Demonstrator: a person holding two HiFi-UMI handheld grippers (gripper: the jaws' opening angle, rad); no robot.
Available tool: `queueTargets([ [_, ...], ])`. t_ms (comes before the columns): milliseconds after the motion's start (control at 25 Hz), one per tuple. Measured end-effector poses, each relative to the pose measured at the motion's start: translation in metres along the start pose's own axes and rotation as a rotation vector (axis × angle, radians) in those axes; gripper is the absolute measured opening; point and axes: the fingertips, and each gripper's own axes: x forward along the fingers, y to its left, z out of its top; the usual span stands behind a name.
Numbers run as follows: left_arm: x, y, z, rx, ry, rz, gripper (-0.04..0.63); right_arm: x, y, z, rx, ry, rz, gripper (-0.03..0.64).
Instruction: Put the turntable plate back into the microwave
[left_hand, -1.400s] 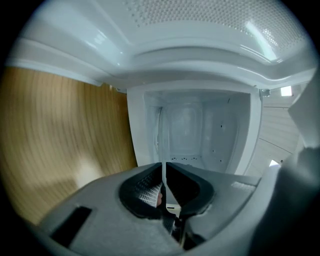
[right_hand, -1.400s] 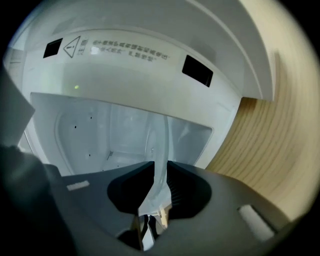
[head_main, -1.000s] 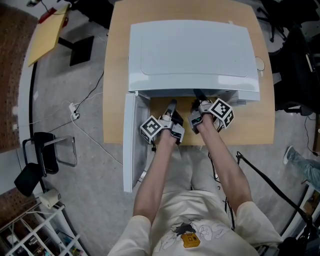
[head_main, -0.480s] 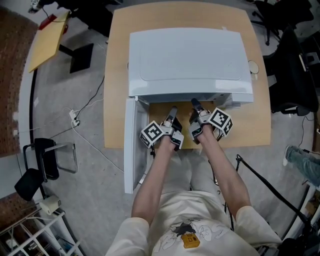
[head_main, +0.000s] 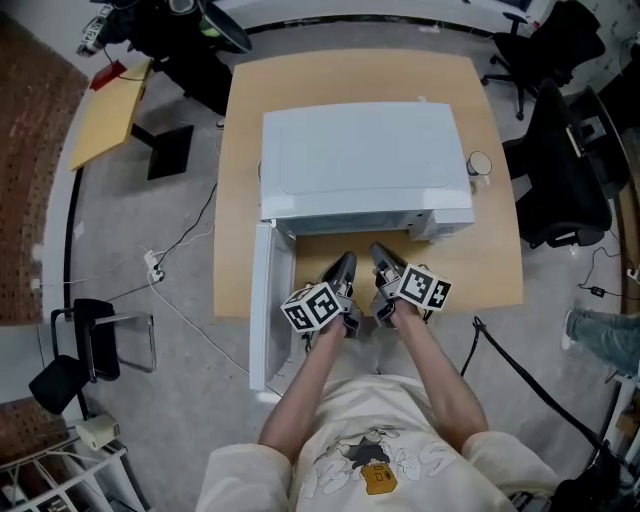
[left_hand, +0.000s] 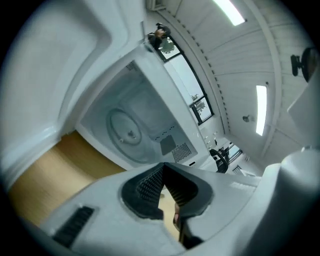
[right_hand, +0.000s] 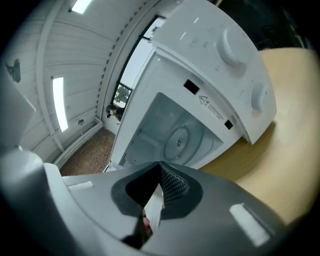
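- Both tongs have drawn back from the mouth of the microwave toward the person. The left gripper and right gripper now hang over the bare front strip of the table, clear of the oven's front edge.
- Each pair of jaws has also closed. The ribbed pads meet at their tips with nothing between them, so neither hand carries anything.
- The turntable plate lies flat on the floor of the cavity, apart from both grippers, and appears centred there.
- The placing looks done, and the step in hand reads as backing out and checking.
- To do it well, keep both grippers level and well away from the opening so nothing knocks the plate. Confirm that the plate sits evenly on its hub, not tilted onto one edge, before going near the door.
- The head view shows only the oven's lid and the door swung out on the person's left. The cavity is hidden there, so the plate cannot be judged from it.
- The two gripper views look straight inside and show the plate from either side. The right gripper view alone shows the two knobs on the control panel.
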Motion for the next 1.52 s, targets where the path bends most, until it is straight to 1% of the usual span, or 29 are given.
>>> queueTargets([
  [120,-0.014,-0.017,-0.003,0.147,0.0,0.057,-0.002,-0.014,0.013,-0.008,-0.149,0.038,-0.011,0.006],
  [200,-0.021,-0.02,-0.011,0.212,0.029,0.096,-0.002,-0.025,0.023,-0.011,-0.222,0.041,-0.009,0.006],
  [280,-0.028,-0.019,-0.016,0.24,0.047,0.126,-0.002,-0.036,0.028,-0.019,-0.26,0.047,-0.008,0.006],
  [360,-0.037,-0.019,-0.02,0.265,0.054,0.144,-0.002,-0.044,0.026,-0.029,-0.293,0.068,-0.027,0.008],
  [440,-0.044,-0.021,-0.024,0.31,0.071,0.152,-0.002,-0.051,0.022,-0.037,-0.336,0.086,-0.056,0.008],
  [600,-0.059,-0.023,-0.039,0.394,0.128,0.157,0.0,-0.055,0.017,-0.051,-0.477,0.143,-0.122,0.006],
  [680,-0.065,-0.02,-0.043,0.424,0.149,0.163,0.0,-0.056,0.018,-0.058,-0.506,0.164,-0.133,0.005],
  [760,-0.067,-0.016,-0.044,0.44,0.156,0.17,0.0,-0.056,0.019,-0.063,-0.525,0.176,-0.133,0.005],
  [840,-0.07,-0.013,-0.044,0.44,0.155,0.178,0.0,-0.056,0.019,-0.068,-0.539,0.191,-0.137,0.005],
  [1000,-0.069,-0.013,-0.04,0.437,0.154,0.172,0.0,-0.054,0.015,-0.075,-0.506,0.201,-0.144,0.006],
  [1520,-0.072,-0.007,-0.037,0.415,0.169,0.141,0.001,-0.053,0.014,-0.086,-0.511,0.183,-0.165,0.005],
])
